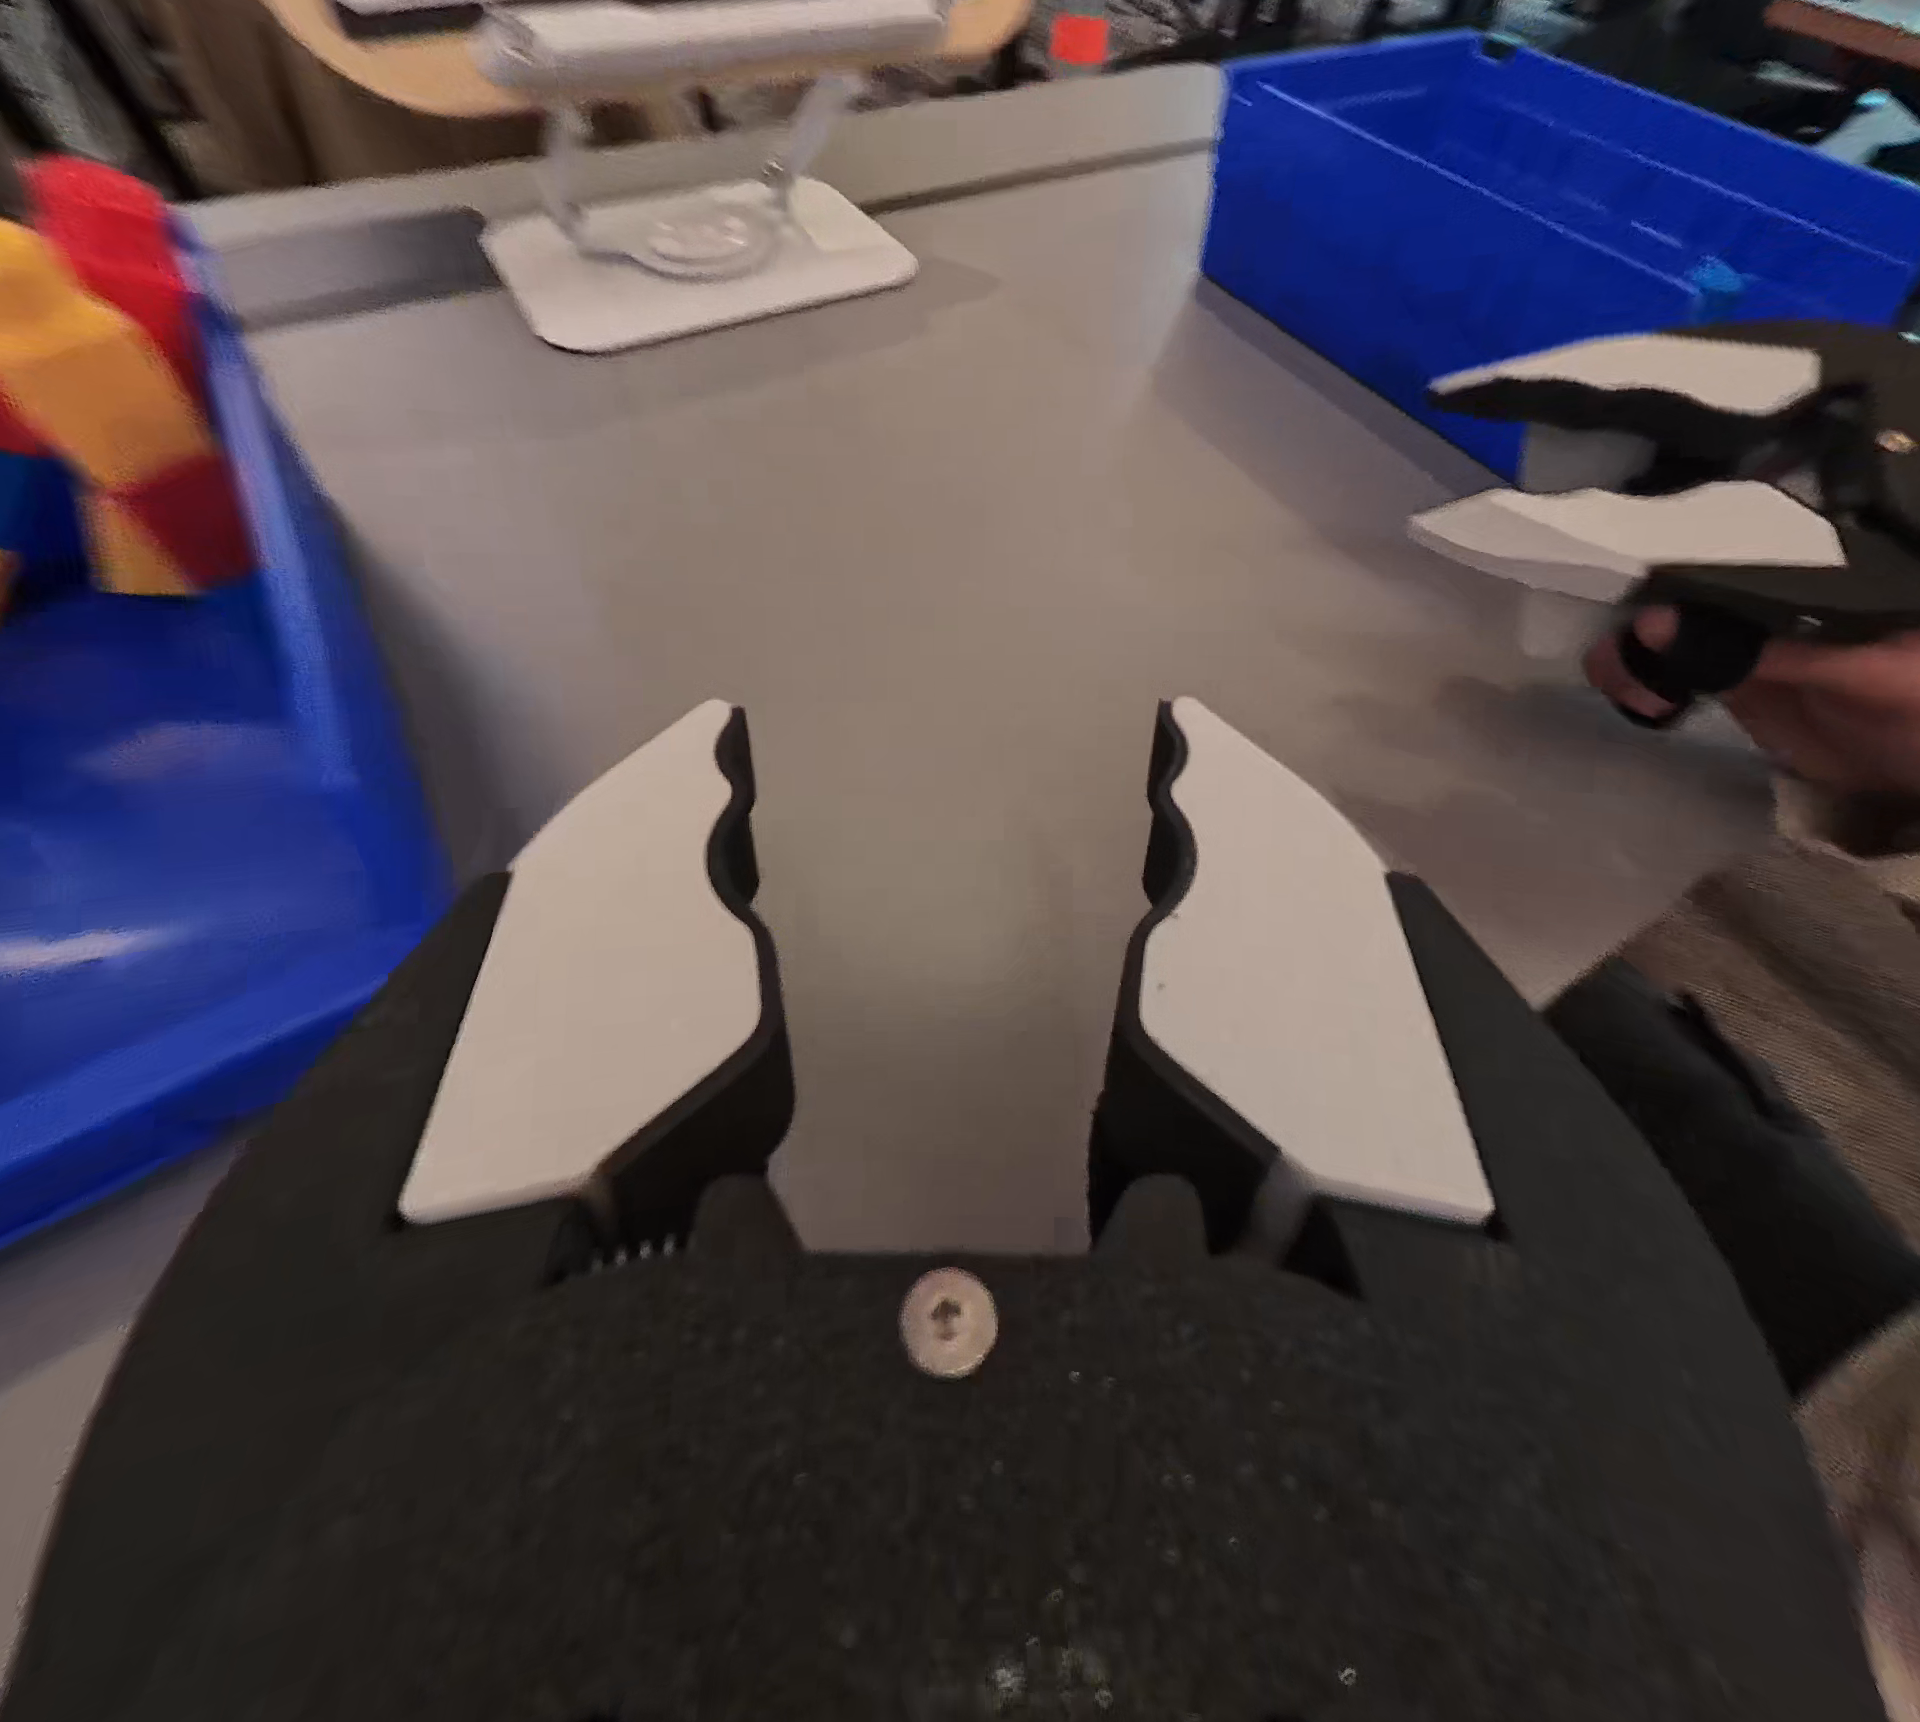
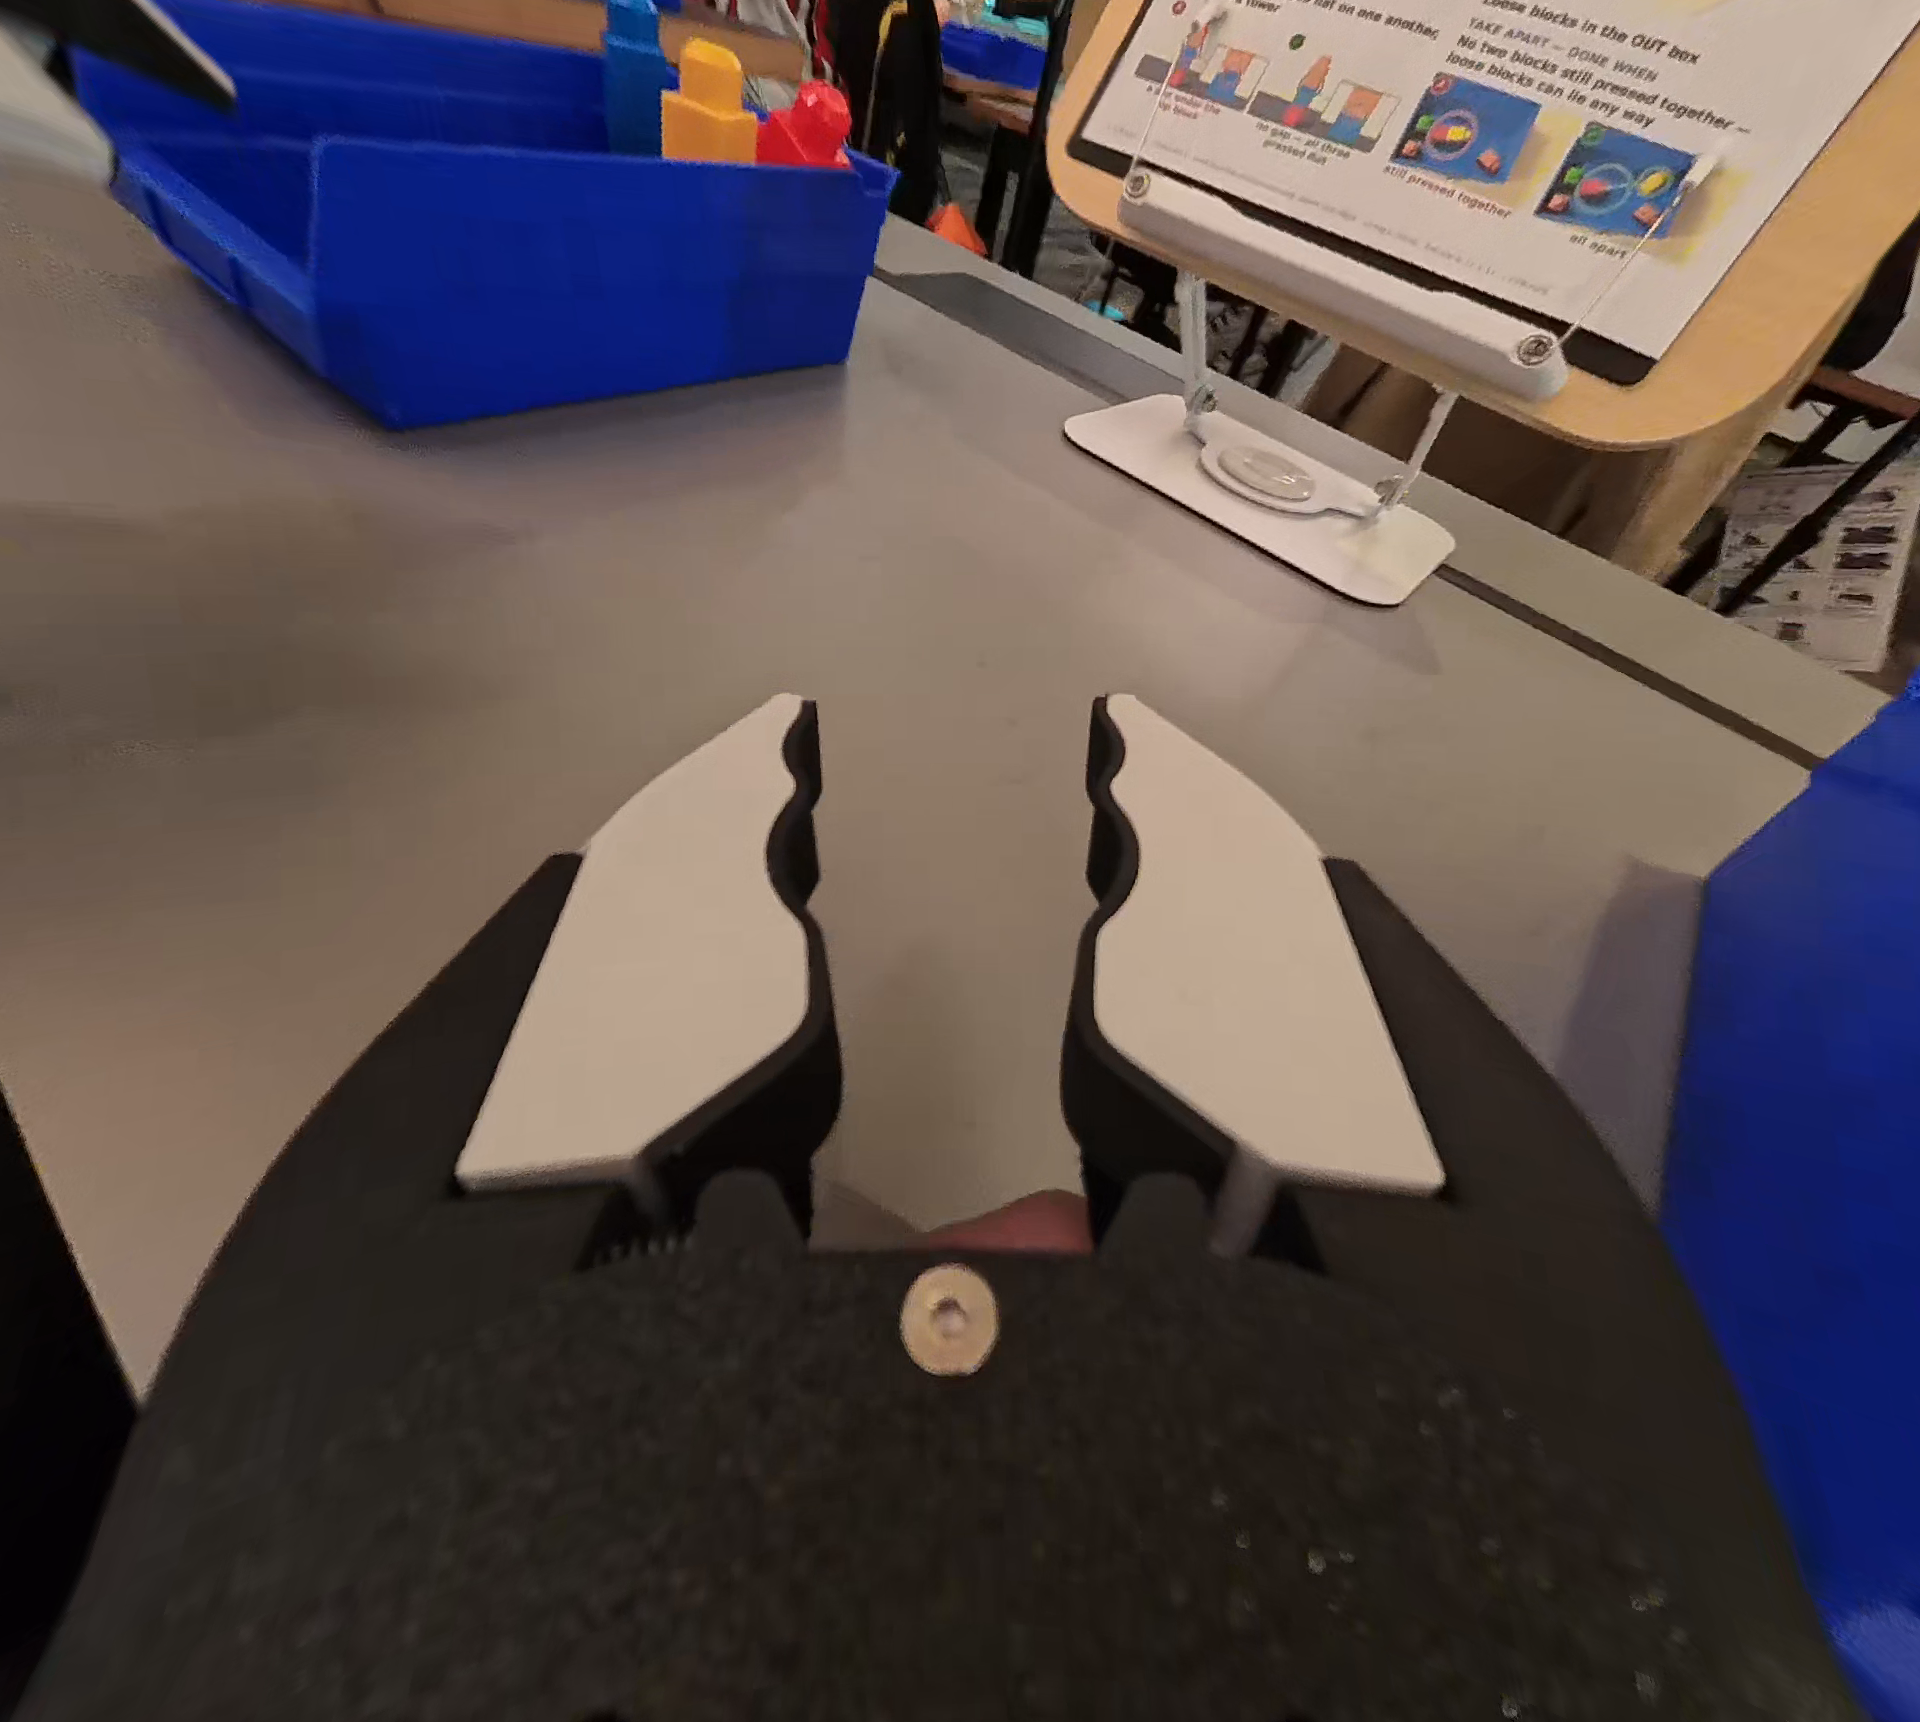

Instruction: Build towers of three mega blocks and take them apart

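1. The left gripper (image 1: 951, 716), black with white finger plates, hovers over the grey table top (image 1: 935, 529) with its jaws spread wide and nothing between them.
2. The right gripper (image 2: 954, 706) hangs over the same table, jaws parted and bare; in the left wrist view it appears at the right (image 1: 1455, 467), held by a hand (image 1: 1704, 685).
3. The stacked plastic mega blocks (image 2: 727, 103), blue, yellow and red, stand in the blue plastic bin (image 2: 582, 290) at the far left; blur leaves the count per stack uncertain.
4. A second blue plastic bin (image 1: 1455, 238) sits at the right.
5. A white stand holding a printed instruction sheet (image 2: 1455, 114) stands at the far edge.
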`<state>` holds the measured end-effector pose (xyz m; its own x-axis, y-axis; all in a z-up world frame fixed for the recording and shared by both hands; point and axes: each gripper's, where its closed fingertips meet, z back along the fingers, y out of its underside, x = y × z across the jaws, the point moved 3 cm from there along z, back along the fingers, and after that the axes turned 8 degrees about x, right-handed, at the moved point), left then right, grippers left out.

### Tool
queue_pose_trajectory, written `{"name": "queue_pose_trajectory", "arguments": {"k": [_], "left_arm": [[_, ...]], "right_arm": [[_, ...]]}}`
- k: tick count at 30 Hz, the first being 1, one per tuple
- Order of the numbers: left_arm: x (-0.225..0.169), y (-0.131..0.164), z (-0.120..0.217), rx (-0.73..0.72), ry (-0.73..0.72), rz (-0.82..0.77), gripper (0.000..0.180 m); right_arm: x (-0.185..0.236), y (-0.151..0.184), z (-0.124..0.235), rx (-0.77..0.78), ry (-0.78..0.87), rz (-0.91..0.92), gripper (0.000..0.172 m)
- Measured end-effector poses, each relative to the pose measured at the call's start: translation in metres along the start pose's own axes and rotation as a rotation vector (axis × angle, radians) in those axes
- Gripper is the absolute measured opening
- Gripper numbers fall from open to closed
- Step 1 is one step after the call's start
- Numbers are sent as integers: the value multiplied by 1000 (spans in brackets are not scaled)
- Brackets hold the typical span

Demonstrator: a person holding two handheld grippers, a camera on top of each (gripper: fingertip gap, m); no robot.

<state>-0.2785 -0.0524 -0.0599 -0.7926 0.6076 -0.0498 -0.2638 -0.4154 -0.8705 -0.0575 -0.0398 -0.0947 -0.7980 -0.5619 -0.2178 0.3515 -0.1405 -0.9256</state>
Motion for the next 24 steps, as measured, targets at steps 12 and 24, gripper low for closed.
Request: {"name": "queue_pose_trajectory", "arguments": {"k": [12, 24], "left_arm": [[272, -74, -12, 309, -305, 56, 69], [376, -58, -91, 674, -338, 3, 56]], "right_arm": [[10, -12, 11, -105, -176, -145, 47], [7, -4, 6, -102, -233, -187, 44]]}}
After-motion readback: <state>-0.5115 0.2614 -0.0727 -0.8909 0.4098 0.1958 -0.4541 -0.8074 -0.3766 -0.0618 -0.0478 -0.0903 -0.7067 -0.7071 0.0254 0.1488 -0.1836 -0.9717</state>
